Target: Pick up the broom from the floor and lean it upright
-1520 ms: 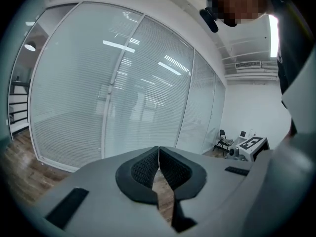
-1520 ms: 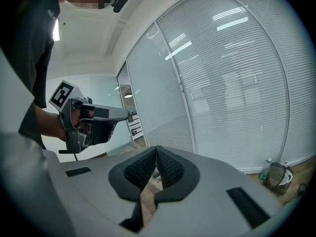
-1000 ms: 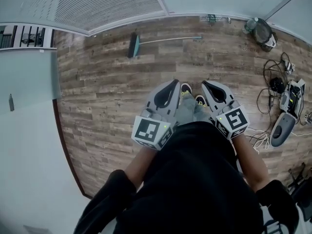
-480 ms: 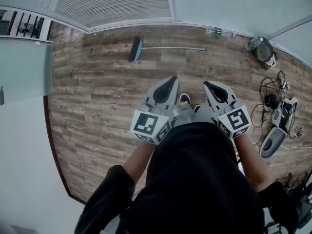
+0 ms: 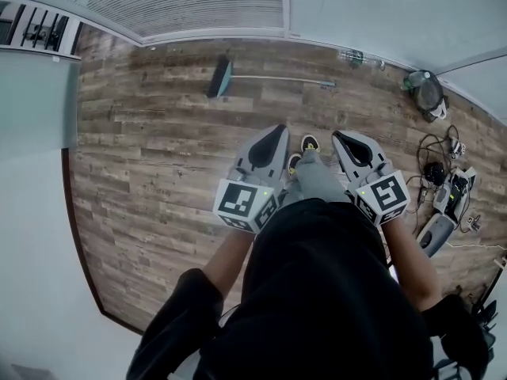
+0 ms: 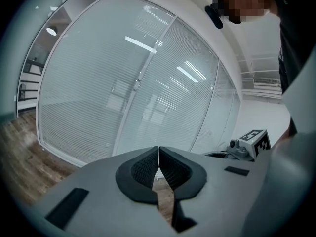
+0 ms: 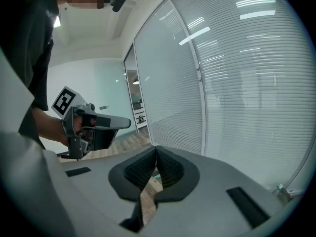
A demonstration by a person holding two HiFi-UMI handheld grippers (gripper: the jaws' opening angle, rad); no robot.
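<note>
Both claws are staying empty: the left claw [image 5: 277, 130] is pinching its ridged black pads tight together on nothing, and the right claw [image 5: 338, 138] is doing the same. The person is holding them side by side at waist height, tips pointing to 12 o'clock over a pair of dark shoes [image 5: 309, 143].

Well apart from them, at 12 o'clock, the long slim-handled broom with a teal head and dark bristles [image 5: 261, 77] is lying flat on the brown wooden plank floor [image 5: 158, 157], near the foot of the frosted glass wall with blinds [image 5: 198, 6], its head towards 9 o'clock.

To my eye this is the approach. Next comes closing in, stooping, and opening a claw around the thin handle.
</note>
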